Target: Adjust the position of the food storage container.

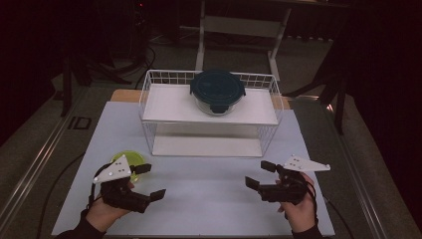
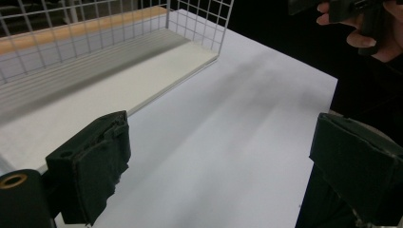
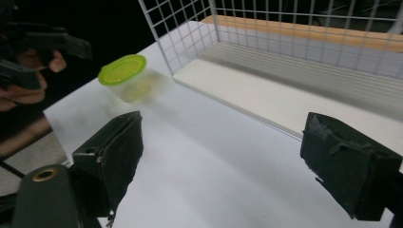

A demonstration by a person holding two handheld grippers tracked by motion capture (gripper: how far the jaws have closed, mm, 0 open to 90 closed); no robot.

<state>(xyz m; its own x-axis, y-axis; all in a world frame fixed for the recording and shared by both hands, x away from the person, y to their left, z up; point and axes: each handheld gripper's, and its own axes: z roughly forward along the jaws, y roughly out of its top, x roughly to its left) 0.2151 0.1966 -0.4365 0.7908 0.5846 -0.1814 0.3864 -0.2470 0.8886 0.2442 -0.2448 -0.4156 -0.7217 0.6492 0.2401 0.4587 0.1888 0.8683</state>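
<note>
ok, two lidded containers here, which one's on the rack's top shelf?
The glass container with the dark blue lid; it sits on the wire rack's upper shelf. The small green-lidded tub stands on the table, by the left gripper.

A white wire rack with two white shelves stands at the back of a pale table. A round glass container with a dark blue lid sits on the top shelf, right of centre. The lower shelf lies bare. Beyond the table, what may be a pale metal frame stands in near darkness.
</note>
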